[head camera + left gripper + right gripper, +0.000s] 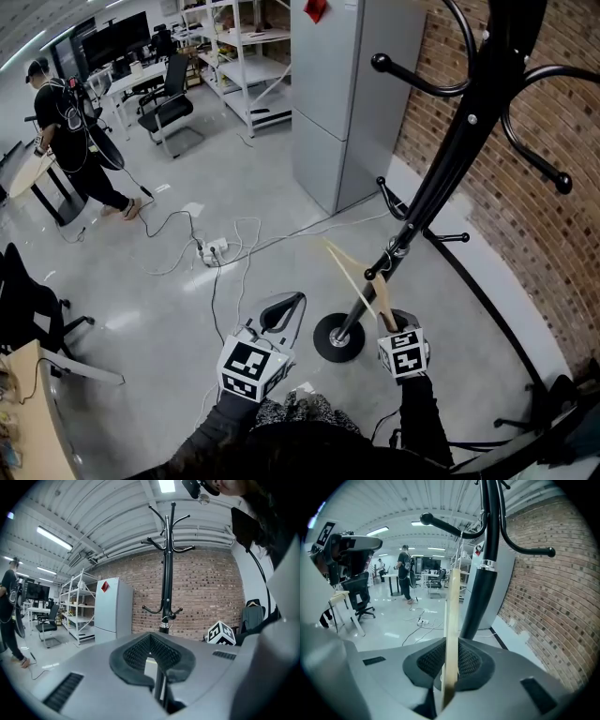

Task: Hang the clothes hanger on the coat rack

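A tall black coat rack (pixel 450 159) rises from a round base (pixel 326 339) in front of me; it also shows in the left gripper view (pixel 166 573). My right gripper (pixel 384 311) is shut on a pale wooden clothes hanger (pixel 359 279), right beside the pole. In the right gripper view the hanger (pixel 451 620) stands upright between the pads, and its wire hook (pixel 461 541) reaches up to a low curved arm (pixel 445 525) of the rack. Whether the hook rests on that arm I cannot tell. My left gripper (pixel 292 302) hangs left of the base, shut and holding nothing.
A grey cabinet (pixel 347 84) stands behind the rack and a brick wall (pixel 525 216) runs along the right. Cables and a power strip (pixel 214 249) lie on the floor ahead. A person (pixel 70 131) stands far left near desks and an office chair (pixel 169 108).
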